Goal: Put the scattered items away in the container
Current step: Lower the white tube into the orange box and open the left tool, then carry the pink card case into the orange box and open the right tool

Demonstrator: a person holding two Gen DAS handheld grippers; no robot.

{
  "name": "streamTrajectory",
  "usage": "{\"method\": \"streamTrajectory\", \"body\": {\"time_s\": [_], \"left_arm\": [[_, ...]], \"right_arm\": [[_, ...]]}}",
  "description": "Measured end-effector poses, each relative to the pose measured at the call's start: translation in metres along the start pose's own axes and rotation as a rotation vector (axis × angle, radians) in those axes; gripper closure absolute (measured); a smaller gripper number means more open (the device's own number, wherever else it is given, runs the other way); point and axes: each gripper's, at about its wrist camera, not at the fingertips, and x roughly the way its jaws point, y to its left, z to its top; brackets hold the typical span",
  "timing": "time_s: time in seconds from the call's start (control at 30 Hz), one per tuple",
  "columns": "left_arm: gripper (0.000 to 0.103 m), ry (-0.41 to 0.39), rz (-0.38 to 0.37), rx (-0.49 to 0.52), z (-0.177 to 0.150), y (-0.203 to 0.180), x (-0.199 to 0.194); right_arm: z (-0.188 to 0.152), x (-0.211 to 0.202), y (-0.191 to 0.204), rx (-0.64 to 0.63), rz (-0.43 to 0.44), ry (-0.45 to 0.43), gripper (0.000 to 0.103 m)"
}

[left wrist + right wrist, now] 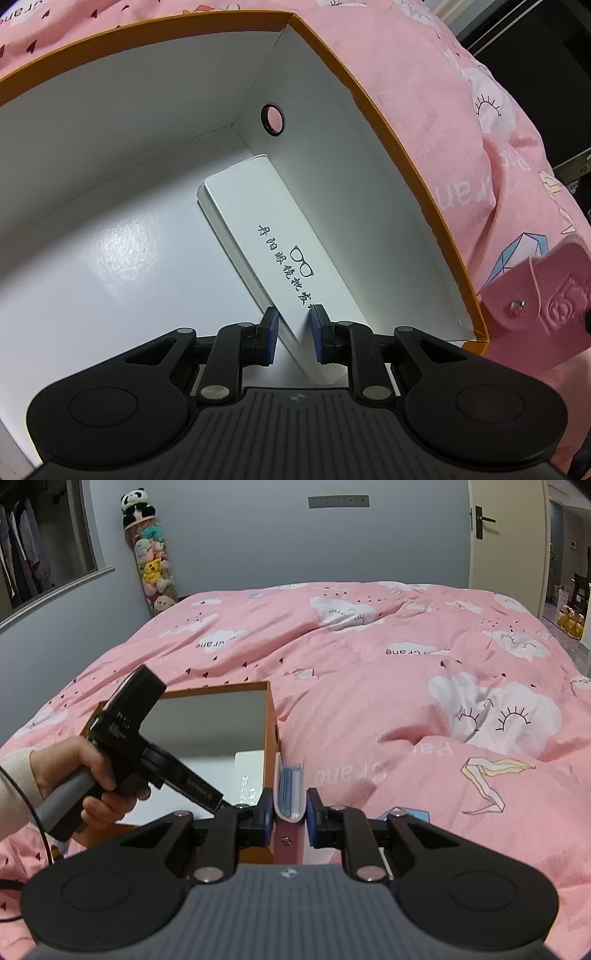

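Observation:
An orange box (369, 99) with a white inside stands on the bed. Inside it, a long white glasses box (258, 221) with black print lies slanted along the right wall. My left gripper (293, 332) reaches down into the orange box, and its blue pads (271, 332) press on the near end of the white box. In the right wrist view a person's hand (74, 771) holds that left gripper (136, 716) over the orange box (271, 720). My right gripper (290, 812) is shut on a pink card holder (291, 842) with blue leaves, just outside the box's right wall. The card holder (532, 291) also shows in the left wrist view.
A pink duvet (369, 701) with cloud prints covers the whole bed around the box. The box wall has a round hole (273, 120). A column of plush toys (153, 561) stands at the far wall, and a door (506, 535) is at the back right. A black cable (40, 823) hangs from the left hand.

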Motion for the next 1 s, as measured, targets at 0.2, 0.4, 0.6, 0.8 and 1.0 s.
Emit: {"method": "streamTrajectory", "body": {"time_s": [0.2,0.4,0.6,0.8,1.0], "left_arm": [[0.081,-0.070,0.068,0.044,-0.008,-0.006,-0.028],[0.081,-0.216,0.133,0.064,-0.025,-0.005,-0.073],[0.081,-0.298,0.172,0.018,-0.054,0.012,-0.117],[0.081,-0.344,0.198,-0.048,-0.083,0.023,-0.126],[0.081,-0.391,0.239,-0.056,-0.102,0.025,-0.130]], "right_arm": [[0.020,-0.017,0.002,0.000,-0.008,-0.102,0.084],[0.038,-0.018,0.020,0.041,0.106,-0.190,0.084],[0.036,0.025,0.053,0.056,0.201,-0.144,0.084],[0.016,0.074,0.073,0.066,0.162,-0.075,0.084],[-0.002,0.097,0.076,0.058,0.125,-0.033,0.084]]}}
